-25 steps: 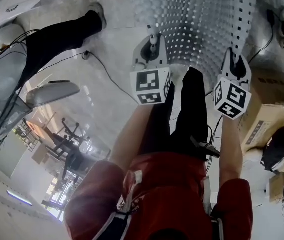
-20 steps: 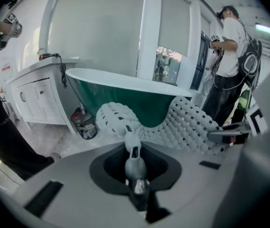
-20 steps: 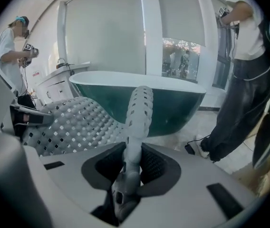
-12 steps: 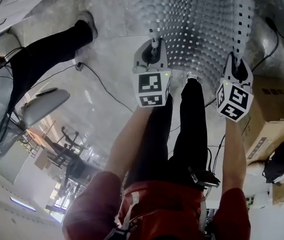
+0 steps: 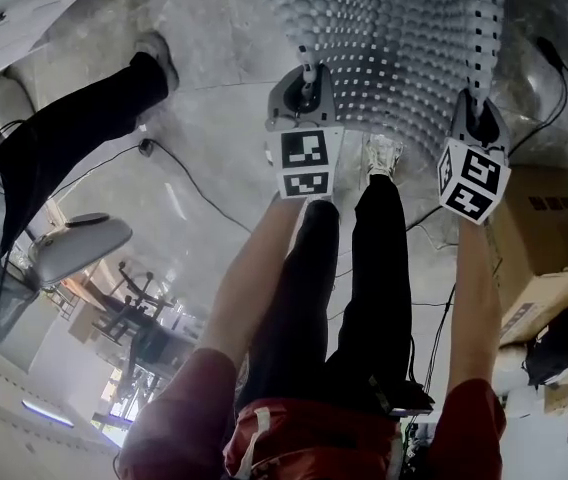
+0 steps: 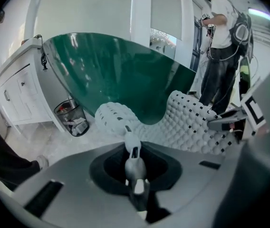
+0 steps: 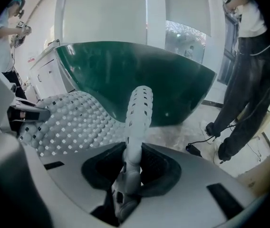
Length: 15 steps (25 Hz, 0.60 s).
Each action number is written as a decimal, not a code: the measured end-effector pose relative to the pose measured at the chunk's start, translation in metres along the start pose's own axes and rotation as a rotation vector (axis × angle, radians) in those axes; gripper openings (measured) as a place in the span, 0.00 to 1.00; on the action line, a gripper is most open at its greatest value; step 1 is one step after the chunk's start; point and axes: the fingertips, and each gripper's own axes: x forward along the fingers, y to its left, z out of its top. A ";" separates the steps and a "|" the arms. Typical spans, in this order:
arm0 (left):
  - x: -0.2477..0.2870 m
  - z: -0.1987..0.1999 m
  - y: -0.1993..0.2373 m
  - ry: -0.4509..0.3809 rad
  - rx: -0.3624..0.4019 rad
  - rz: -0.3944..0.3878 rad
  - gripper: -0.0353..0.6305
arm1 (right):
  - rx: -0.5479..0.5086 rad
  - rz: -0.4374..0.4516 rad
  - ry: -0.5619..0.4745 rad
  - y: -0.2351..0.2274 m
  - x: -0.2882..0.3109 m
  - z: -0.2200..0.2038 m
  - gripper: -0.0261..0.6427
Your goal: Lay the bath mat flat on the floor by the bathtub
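In front of the dark green bathtub (image 6: 120,75), the pale grey bath mat (image 5: 394,58), pebbled and dotted with rows of small holes, is held up by its near edge, one corner in each pair of tongs. The left tongs (image 5: 307,86) are almost closed, pinching a thin fold at the mat's near left corner. The right tongs (image 5: 476,118) stand a touch wider but are clamped on the mat as well, and its right edge rises out of the jaws as a narrow perforated strip. Between the two grips the mat sags in a shallow trough; whether its far end touches the floor (image 5: 214,98) I cannot tell. The holder's white shoe (image 5: 382,155) stands just short of the mat, with a black cable (image 5: 199,183) trailing over the floor to the left and a cardboard box (image 5: 549,218) at the right. Left of the tub, a small bin (image 6: 73,118) sits beside a white cabinet (image 6: 16,96) — and another person (image 6: 220,51) stands off to the right.
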 end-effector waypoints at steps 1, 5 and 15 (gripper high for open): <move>0.007 -0.004 0.000 0.003 0.000 0.002 0.12 | -0.005 0.000 0.001 -0.001 0.008 -0.003 0.18; 0.036 -0.021 0.005 0.010 -0.001 0.013 0.12 | -0.027 -0.006 0.004 -0.008 0.042 -0.014 0.18; 0.117 -0.048 0.008 0.026 0.085 -0.020 0.12 | -0.063 -0.015 0.040 -0.020 0.109 -0.038 0.19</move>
